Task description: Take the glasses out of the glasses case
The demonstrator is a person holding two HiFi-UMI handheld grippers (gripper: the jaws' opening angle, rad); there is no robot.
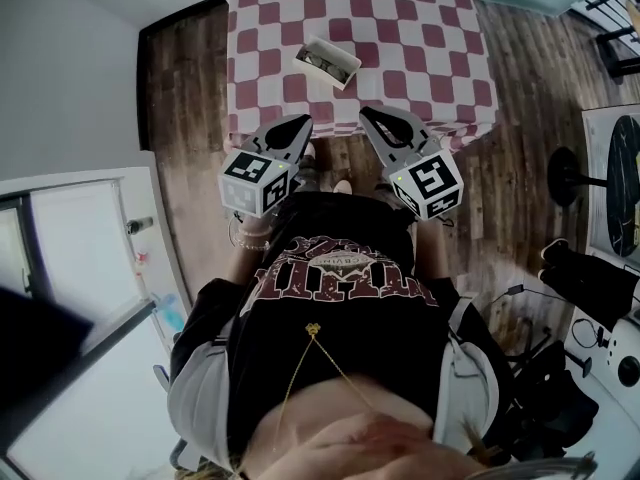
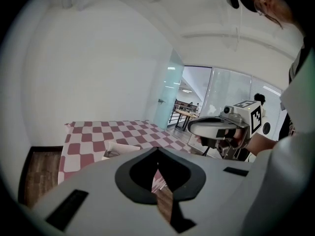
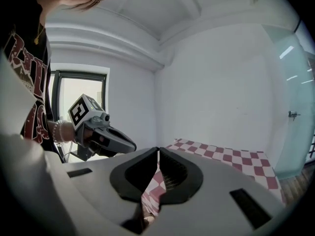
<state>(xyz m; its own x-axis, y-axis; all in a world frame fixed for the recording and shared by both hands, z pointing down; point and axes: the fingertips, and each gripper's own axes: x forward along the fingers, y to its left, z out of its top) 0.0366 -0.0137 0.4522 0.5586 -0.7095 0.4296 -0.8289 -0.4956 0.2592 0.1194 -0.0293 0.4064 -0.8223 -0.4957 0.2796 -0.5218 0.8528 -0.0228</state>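
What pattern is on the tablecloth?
The fabric tablecloth has dark red and white checks. The head view shows it best.

Bright, soft daylight from the window [image 3: 81, 85]; heavy fisheye bending, dark vignetted corners, sharp focus.

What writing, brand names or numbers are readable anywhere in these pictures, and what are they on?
No text can be read outright.
black T-shirt: large dark-red lettering, upside down and blurred, unreadable.
left gripper and right gripper: each marker cube shows black-and-white squares only, no words.
open white glasses case: no print visible.
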